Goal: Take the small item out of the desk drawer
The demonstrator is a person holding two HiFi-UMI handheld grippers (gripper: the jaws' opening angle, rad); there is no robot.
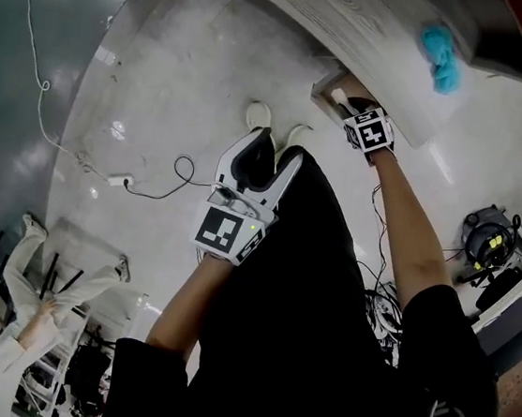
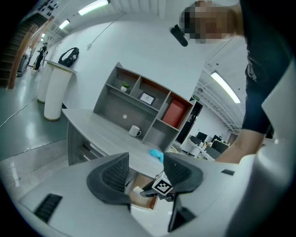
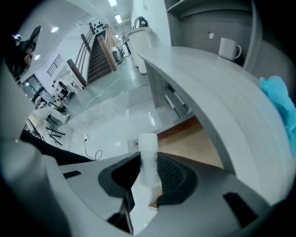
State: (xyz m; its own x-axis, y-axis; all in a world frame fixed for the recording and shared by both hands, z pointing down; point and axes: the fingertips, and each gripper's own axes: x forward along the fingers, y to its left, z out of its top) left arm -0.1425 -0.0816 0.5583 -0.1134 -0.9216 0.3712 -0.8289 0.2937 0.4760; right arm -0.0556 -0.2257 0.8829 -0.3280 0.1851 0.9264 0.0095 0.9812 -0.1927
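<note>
Nearest the person, the left gripper (image 1: 276, 148) hung with its jaws spread and nothing between them, taking no part. Farther out, at about one o'clock from it in the head view, the right gripper (image 1: 347, 105) had its jaws partly closed on the small white item (image 3: 148, 155). This was a pale upright cylinder pinched across its lower half, with its top standing clear of the pads.

The likeliest trouble was a slip. The piece looked smooth and round and the hold was narrow, so a tilt or jolt of the wrist could let it twist out and drop back into the drawer (image 3: 185, 139) or onto the floor. A knock against the overhanging desk (image 3: 208, 78) edge, close by at two o'clock of the jaws, could do the same.

The item sat squarely between those jaws, above the open drawer's front and seemingly lifted free of its wooden bottom. Beyond, at three o'clock, a blue cloth (image 3: 280, 102) lay on the desktop.
</note>
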